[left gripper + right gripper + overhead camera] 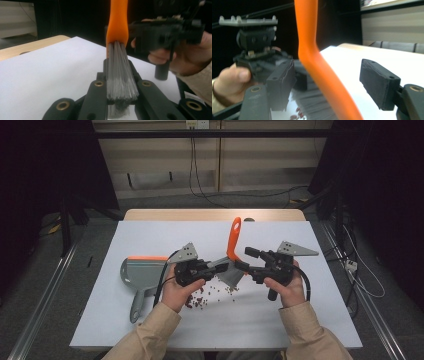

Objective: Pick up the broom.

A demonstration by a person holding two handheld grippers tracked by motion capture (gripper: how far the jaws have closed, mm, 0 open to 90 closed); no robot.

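Looking down from the high view, I see the brush point(232, 256) held near the middle of the white table point(150, 235), orange handle pointing away, bristles above scattered brown bits point(200, 299); the left gripper point(212, 267) meets its bristle end, the right gripper point(243, 261) sits at the handle, and a grey dustpan point(139, 276) lies to the left. From the left gripper view, the jaws are clamped on the grey bristles point(120, 75). From the right gripper view, the jaws stand apart, with the orange handle point(317, 62) between them, untouched.

We find open counter point(280, 320) near and far; the dustpan point(142, 272) and scattered bits point(200, 300) block our left.
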